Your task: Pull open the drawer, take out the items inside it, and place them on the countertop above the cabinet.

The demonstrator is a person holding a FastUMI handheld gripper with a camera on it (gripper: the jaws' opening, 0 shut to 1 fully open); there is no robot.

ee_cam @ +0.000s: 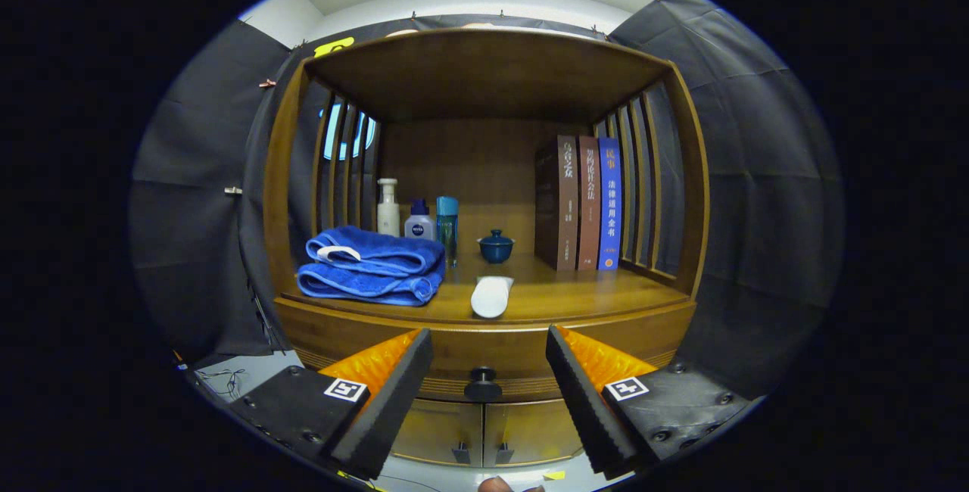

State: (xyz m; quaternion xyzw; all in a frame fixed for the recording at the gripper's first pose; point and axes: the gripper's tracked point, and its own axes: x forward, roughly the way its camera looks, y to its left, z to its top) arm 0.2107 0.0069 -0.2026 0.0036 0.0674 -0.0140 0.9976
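The gripper (490, 352) is wide open and holds nothing; its two fingers (394, 393) stand well apart and point at the front of a wooden cabinet (484, 340). The drawer (492, 352) is shut. Its dark round knob (482, 384) sits between the fingers, about in the middle of the gap and a little ahead of the tips, and neither finger touches it. Below the knob, also between the fingers, are two small doors (484, 431) with dark handles. Beyond the fingers and above the drawer is the countertop (575, 291), a wooden shelf with a roof and slatted sides. On it, straight ahead of the gap and close to the front edge, lies a white oblong thing (491, 296); I cannot tell what it is. Beyond the left finger rests a folded blue towel (372, 275). Behind the towel stand a white pump bottle (387, 208), a small bottle with blue cap (419, 221) and a tall teal bottle (447, 227), close together. A small blue lidded cup (496, 247) stands further back, about in line with the gap. Beyond the right finger three books (581, 203) stand upright, side by side and touching, against the slatted side. What is inside the drawer cannot be seen.
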